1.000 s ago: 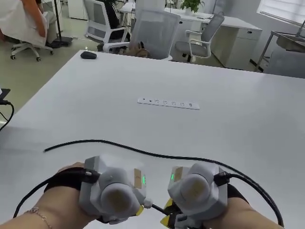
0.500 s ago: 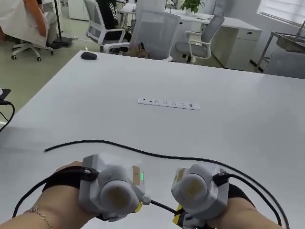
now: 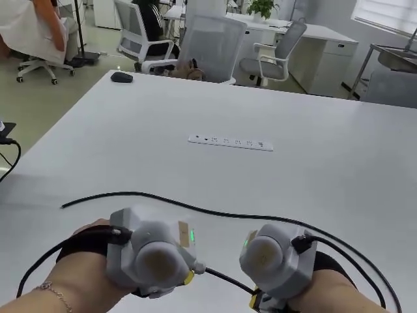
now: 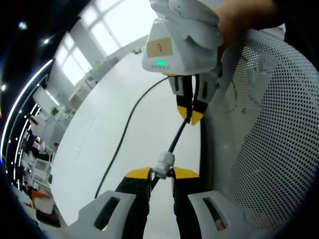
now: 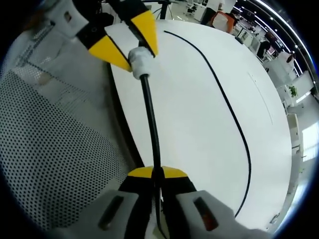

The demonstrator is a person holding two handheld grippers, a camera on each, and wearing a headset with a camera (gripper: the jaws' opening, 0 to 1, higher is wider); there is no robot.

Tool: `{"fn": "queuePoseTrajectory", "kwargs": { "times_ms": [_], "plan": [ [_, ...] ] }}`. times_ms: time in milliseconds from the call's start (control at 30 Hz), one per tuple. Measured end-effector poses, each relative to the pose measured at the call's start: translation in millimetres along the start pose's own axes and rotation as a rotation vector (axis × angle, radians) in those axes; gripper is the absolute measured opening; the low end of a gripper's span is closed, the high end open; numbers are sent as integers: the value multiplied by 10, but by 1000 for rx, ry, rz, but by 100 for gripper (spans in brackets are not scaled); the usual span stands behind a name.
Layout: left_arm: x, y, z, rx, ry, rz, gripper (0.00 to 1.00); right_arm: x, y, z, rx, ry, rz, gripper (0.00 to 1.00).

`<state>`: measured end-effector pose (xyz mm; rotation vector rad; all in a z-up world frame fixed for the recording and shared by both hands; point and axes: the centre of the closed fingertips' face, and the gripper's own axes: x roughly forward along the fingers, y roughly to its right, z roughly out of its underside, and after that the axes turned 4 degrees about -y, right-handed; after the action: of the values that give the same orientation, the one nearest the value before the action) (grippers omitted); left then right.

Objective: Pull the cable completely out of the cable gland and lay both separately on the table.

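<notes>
A white cable gland (image 4: 163,164) sits between the yellow tips of my left gripper (image 4: 160,173), which is shut on it. A black cable (image 4: 177,134) runs straight out of the gland to my right gripper (image 4: 190,113), shut on the cable a short way off. In the right gripper view, my right gripper (image 5: 155,173) pinches the cable (image 5: 151,129), and the gland (image 5: 138,59) is at the far end in the left gripper (image 5: 130,41). In the head view, both grippers hover at the table's near edge with a short span of cable (image 3: 223,278) between them. The rest of the cable (image 3: 195,208) curves across the table.
A white power strip (image 3: 230,141) lies mid-table and a dark mouse (image 3: 121,76) sits near the far left edge. Office chairs (image 3: 212,45) stand beyond the white table (image 3: 326,163). A white perforated surface (image 4: 269,124) is close beside the grippers.
The two grippers have drawn apart, the right one sliding right and toward me. More black cable now shows between them.
</notes>
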<state>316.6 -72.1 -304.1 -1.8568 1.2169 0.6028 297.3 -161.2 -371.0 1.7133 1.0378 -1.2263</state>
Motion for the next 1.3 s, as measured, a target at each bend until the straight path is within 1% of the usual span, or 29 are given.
{"fn": "queuePoseTrajectory", "kwargs": {
  "times_ms": [67,100,133,167,200,233,267,300,333,367,400,433,467,500,533,567,600,667,700,800,900,1033,1100,1167,1300],
  "plan": [
    [-5,0,-14,6,4,-1,17,-8,2,-9,-10,3,4,4],
    [-8,1,-24,4,9,-1,17,-17,-9,-33,-9,14,-2,7],
    [-12,3,-46,3,22,-1,17,-41,-30,-148,-14,72,-10,11],
    [-16,-1,-56,0,27,-2,17,-86,-41,-288,-36,144,-9,15],
    [-22,-6,-64,0,30,-3,17,-145,-64,-418,-40,213,-13,18],
    [-24,-11,-69,1,32,-5,17,-199,-96,-520,-31,258,-25,18],
    [-27,-12,-68,0,34,-4,17,-216,-106,-551,-34,272,-29,16],
    [-30,-9,-69,-3,36,-2,17,-227,-135,-586,-70,286,-31,15],
    [-33,-9,-72,-4,39,-1,17,-214,-138,-562,-71,273,-28,16],
    [-48,-8,-97,-7,52,1,17,-158,-154,-494,-91,227,-31,16],
    [-63,-15,-128,-12,68,-2,17,-128,-135,-435,-108,193,-19,16],
    [-65,-13,-141,-18,75,1,17,-117,-112,-404,-125,176,-4,15],
    [-58,-1,-147,-18,78,6,17,-112,-100,-403,-124,177,2,12],
    [-50,11,-147,-13,77,11,17,-123,-84,-410,-116,183,7,4],
    [-42,20,-138,-8,71,12,17,-137,-37,-407,-71,189,13,3],
    [-35,11,-133,-4,68,7,17,-134,-28,-405,-48,192,11,3],
    [-38,-4,-133,-8,70,5,17,-129,-17,-399,-51,191,9,3],
    [-40,-50,-104,-28,66,-4,17,-122,7,-363,-56,171,29,3],
    [-43,-67,-79,-34,58,-10,17,-117,26,-347,-48,164,34,2],
    [-42,-104,-33,-54,43,-23,17,-99,64,-302,-23,148,38,2],
    [-30,-131,21,-69,23,-30,17,-77,96,-224,-13,112,50,2],
    [-40,-153,58,-88,15,-35,17,-54,134,-133,9,70,59,2],
    [-45,-159,65,-95,16,-36,17,-53,145,-100,20,58,61,2],
    [-56,-201,86,-109,11,-52,17,-47,166,-54,41,42,66,2],
    [-70,-253,129,-139,5,-67,17,-43,207,28,72,16,74,2]
  ]
}}
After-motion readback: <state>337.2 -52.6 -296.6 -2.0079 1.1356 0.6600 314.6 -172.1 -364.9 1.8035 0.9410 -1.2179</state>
